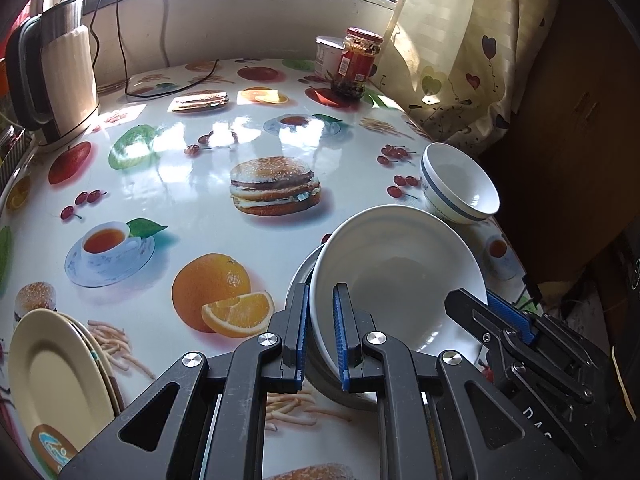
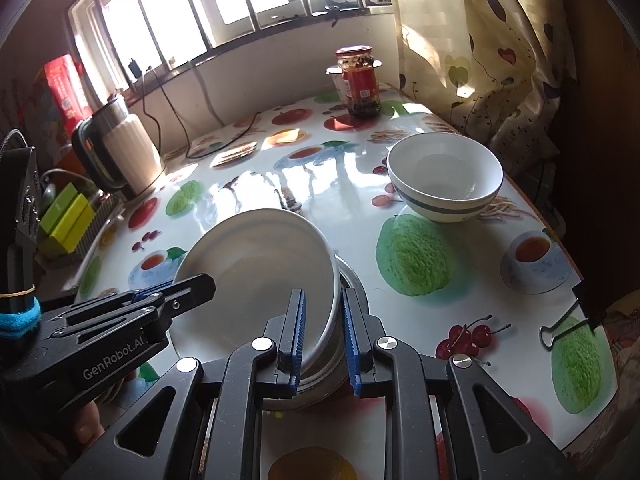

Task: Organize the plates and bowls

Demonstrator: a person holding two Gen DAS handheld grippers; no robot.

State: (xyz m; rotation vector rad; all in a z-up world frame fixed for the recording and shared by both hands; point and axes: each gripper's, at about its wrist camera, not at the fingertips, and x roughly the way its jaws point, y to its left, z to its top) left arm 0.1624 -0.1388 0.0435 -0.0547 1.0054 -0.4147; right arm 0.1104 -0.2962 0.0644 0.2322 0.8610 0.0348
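A large white bowl point(image 1: 396, 276) sits tilted in a metal bowl point(image 1: 296, 284). My left gripper point(image 1: 322, 332) is shut on the white bowl's near rim, one finger inside and one outside. My right gripper point(image 2: 324, 332) straddles the opposite rim of the white bowl point(image 2: 256, 272), with the metal bowl point(image 2: 352, 280) beside it; its fingers look closed on the rim. Each gripper shows in the other's view. A blue-banded white bowl point(image 1: 460, 184) stands behind, also in the right wrist view point(image 2: 444, 178). Cream plates point(image 1: 60, 376) are stacked at the left.
The table wears a glossy food-print cloth point(image 1: 200, 184). An electric kettle point(image 1: 56, 76) stands back left, a red-lidded jar point(image 1: 358, 64) and a white tub point(image 1: 328, 54) at the back. A curtain point(image 2: 480, 40) hangs right. A binder clip point(image 2: 560, 328) grips the table edge.
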